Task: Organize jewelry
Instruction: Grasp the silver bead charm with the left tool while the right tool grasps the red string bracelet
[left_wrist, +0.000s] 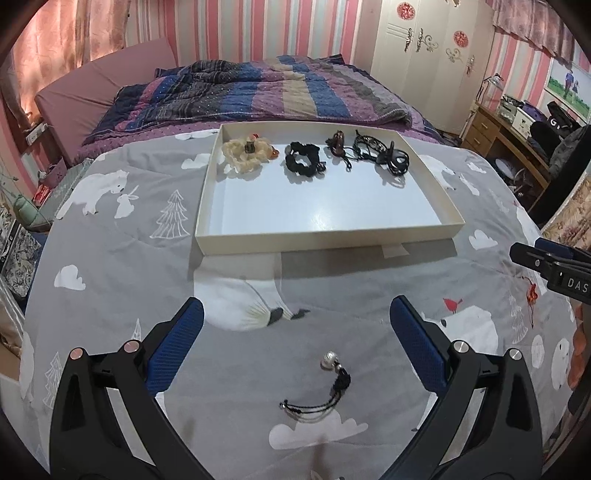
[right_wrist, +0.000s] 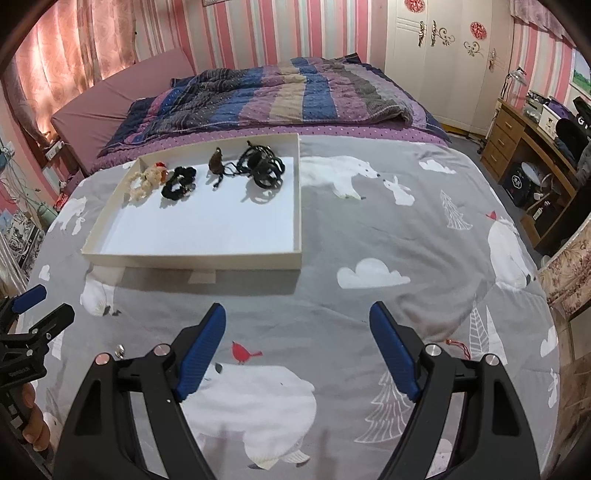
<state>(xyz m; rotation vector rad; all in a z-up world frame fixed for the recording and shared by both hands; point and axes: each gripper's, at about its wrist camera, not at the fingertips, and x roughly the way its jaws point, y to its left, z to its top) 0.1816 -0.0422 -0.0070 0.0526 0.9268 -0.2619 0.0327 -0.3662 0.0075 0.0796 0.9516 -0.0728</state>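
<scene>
The left gripper (left_wrist: 295, 317), fingers spread wide, is hovering over the black beaded cord bracelet with a silver bead (left_wrist: 325, 391) lying on the grey bear-print quilt (left_wrist: 110, 258) at six o'clock from the shallow cream cardboard tray (left_wrist: 328, 238). Next move, likely: lowering and pinching it. The right gripper (right_wrist: 297, 317) is also gaping, empty.

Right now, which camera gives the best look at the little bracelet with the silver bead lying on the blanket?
The left wrist view. The bracelet lies in full sight between the open fingers of the left gripper, silver bead and black cord both clear. The right wrist view shows only the bead, peeking out behind the right gripper's frame; the cord is hidden.
</scene>
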